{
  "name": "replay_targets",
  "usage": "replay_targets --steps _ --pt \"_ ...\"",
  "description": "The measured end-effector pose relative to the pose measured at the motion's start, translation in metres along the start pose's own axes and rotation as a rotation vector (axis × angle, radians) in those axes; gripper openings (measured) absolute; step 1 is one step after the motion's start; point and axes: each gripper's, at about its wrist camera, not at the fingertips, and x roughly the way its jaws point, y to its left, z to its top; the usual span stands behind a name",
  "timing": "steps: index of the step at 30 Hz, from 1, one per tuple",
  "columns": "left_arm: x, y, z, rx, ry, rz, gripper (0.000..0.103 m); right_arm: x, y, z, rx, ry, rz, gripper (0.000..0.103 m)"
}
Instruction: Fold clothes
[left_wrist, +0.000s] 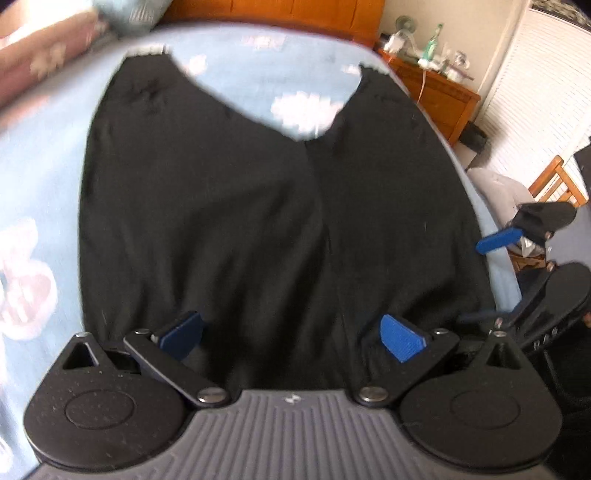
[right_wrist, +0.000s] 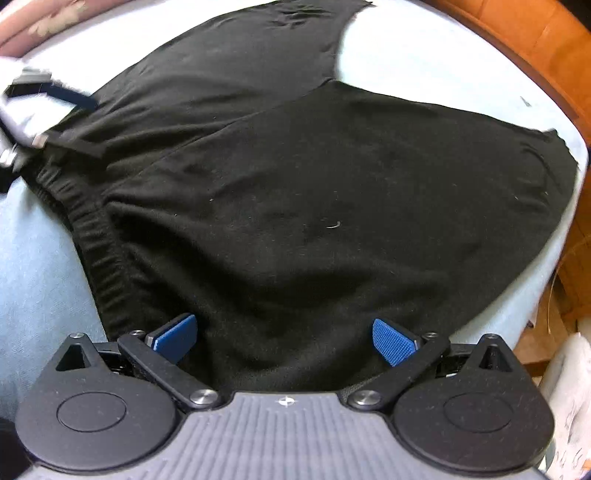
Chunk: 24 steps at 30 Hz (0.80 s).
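Note:
Black trousers (left_wrist: 229, 206) lie flat on a light blue cloud-print bed sheet (left_wrist: 273, 62), both legs spread and pointing away from me. My left gripper (left_wrist: 291, 336) is open just above the cloth at the waist end, blue pads (left_wrist: 402, 338) wide apart with nothing between them. My right gripper (left_wrist: 487, 277) shows at the bed's right edge, also open. In the right wrist view the trousers (right_wrist: 332, 192) fill the frame, the elastic waistband (right_wrist: 88, 236) runs down the left, and the right gripper (right_wrist: 284, 339) hovers open over the waist corner.
A wooden headboard (left_wrist: 295, 11) closes the far end, with a pink pillow (left_wrist: 37, 55) at far left. A wooden nightstand (left_wrist: 432, 88) with bottles stands beyond the bed's right edge. A blurred grey and black object (right_wrist: 26, 107) sits by the waistband.

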Motion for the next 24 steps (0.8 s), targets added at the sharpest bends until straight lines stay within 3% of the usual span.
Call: replay_targets --steps 6,9,11,14,18,24 --pt "-0.009 -0.005 -0.022 0.036 -0.006 -0.01 0.102 0.005 0.001 0.0 0.033 0.053 -0.014 0.103" --pt "-0.018 -0.007 -0.018 0.07 -0.056 0.008 0.102 0.008 -0.001 -0.001 0.07 0.051 -0.01 0.103" --pt "-0.028 -0.003 -0.008 0.072 -0.129 0.012 0.102 0.007 -0.001 -0.002 0.075 0.039 -0.018 0.103" --pt "-0.027 0.006 0.014 0.062 -0.179 0.004 0.102 0.007 0.001 -0.003 0.07 0.031 -0.03 0.103" --pt "-0.006 0.013 0.046 0.088 -0.197 0.027 0.102 0.008 0.004 -0.003 0.061 0.023 -0.044 0.103" --pt "0.035 0.026 0.076 0.01 -0.176 -0.061 0.102 0.009 0.001 -0.004 0.075 0.017 -0.038 0.103"
